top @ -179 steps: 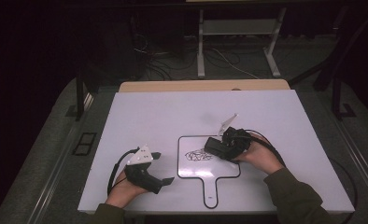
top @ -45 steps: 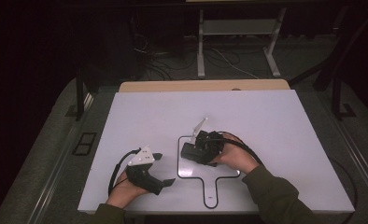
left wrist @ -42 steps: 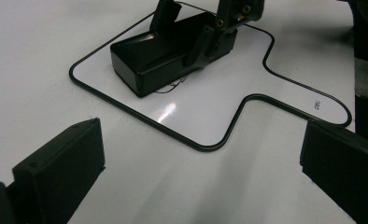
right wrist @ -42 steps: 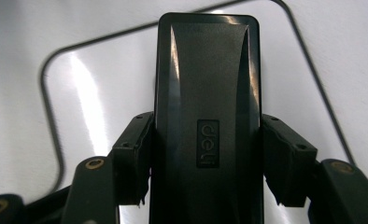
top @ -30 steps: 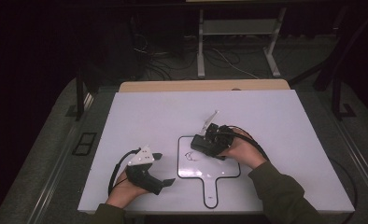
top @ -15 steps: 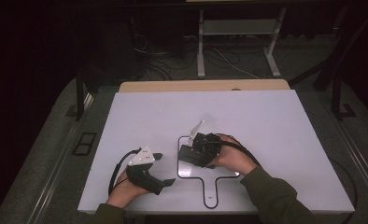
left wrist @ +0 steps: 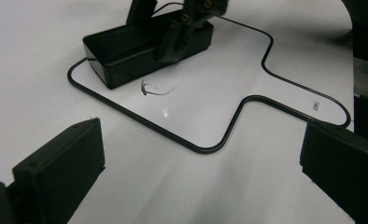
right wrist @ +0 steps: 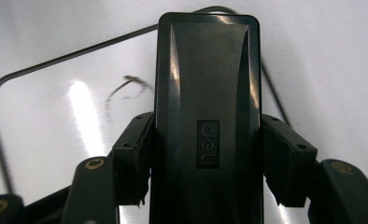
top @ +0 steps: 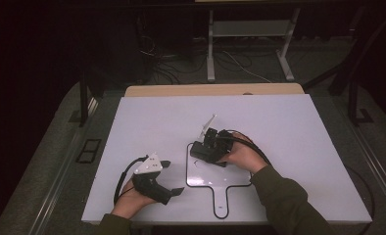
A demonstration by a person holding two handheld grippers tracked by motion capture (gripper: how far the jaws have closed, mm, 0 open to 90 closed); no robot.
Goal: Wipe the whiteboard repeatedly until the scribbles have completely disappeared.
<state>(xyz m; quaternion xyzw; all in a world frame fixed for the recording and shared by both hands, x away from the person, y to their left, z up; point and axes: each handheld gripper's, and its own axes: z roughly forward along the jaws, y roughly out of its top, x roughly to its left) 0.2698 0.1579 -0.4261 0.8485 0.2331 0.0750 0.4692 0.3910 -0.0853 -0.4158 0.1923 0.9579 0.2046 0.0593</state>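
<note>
A small whiteboard (top: 215, 177) with a black rim and a handle lies flat on the white table. My right gripper (top: 211, 148) is shut on a black eraser (top: 203, 151), which rests on the board's upper left part. In the right gripper view the jaws clamp the eraser (right wrist: 208, 84) on both long sides. A thin ink mark (right wrist: 126, 87) lies just left of it, and the same mark (left wrist: 156, 88) shows in the left gripper view, in front of the eraser (left wrist: 140, 46). My left gripper (top: 172, 177) rests on the table left of the board, open and holding nothing.
The white table top (top: 289, 127) stretches wide behind and to the right of the board. A wooden strip (top: 210, 90) runs along its far edge. Cables trail from both grippers. Dark floor and a stand lie beyond the table.
The right gripper has slid the eraser back and forth over the board's upper part. The large scribble seen earlier is down to one thin mark. The left gripper has kept still.
</note>
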